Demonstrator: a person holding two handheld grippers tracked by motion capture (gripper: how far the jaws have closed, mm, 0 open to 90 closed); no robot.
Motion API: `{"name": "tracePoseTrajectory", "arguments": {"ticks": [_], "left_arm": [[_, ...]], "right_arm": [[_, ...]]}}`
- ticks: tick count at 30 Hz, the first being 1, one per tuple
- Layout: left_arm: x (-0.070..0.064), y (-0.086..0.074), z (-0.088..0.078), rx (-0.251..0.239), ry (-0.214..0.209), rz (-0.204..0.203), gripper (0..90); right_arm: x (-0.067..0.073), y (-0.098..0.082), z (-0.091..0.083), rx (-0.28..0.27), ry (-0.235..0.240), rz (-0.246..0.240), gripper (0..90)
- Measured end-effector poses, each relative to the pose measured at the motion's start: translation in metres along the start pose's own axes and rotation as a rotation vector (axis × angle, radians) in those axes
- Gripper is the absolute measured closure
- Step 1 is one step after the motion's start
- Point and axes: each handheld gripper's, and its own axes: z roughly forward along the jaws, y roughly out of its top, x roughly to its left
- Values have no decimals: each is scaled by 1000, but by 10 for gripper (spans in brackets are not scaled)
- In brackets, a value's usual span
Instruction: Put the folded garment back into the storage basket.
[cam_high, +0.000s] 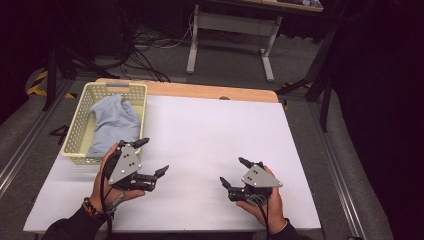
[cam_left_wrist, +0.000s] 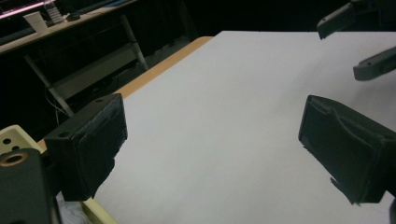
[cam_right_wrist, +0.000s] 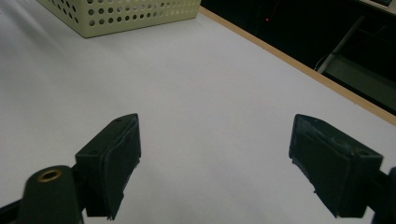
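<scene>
- High view, surface (cam_high: 210, 150): one white-covered top with a wooden far edge, bare apart from the items below.
- Basket (cam_high: 80, 155): one, pale yellow, perforated, at the left edge of the surface.
- Cloth (cam_high: 116, 124): one, light blue, crumpled, lying inside the basket.
- Left hand-held gripper (cam_high: 150, 157): one, jaws spread wide with nothing between them, just beside the basket's near right corner and over bare surface.
- Right hand-held gripper (cam_high: 232, 172): one, jaws likewise spread and empty, hovering low over the surface, well apart from the basket.
- Step in hand, by my judgement: the cloth looks deposited and let go, so the putting-away seems finished or nearly so.
- Next move, as a guess: draw both hand-held grippers clear of the basket; should the cloth need tucking, the left one is nearest.
</scene>
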Motion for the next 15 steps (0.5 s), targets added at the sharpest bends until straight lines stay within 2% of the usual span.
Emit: {"name": "tracePoseTrajectory", "arguments": {"ticks": [1,4,7,15], "left_arm": [[-2,-1,-1,-1,13,7,86],[-7,-6,-3,-6,13,21,88],[-13,-11,-4,13,16,35,84],[-18,-31,-7,55,1,27,76]], "right_arm": [[0,0,-1,-3,-2,1,168],[2,-2,-3,-9,-6,2,167],[4,-3,-4,-4,-10,-8,167],[11,-11,-8,-13,-4,-26,160]]}}
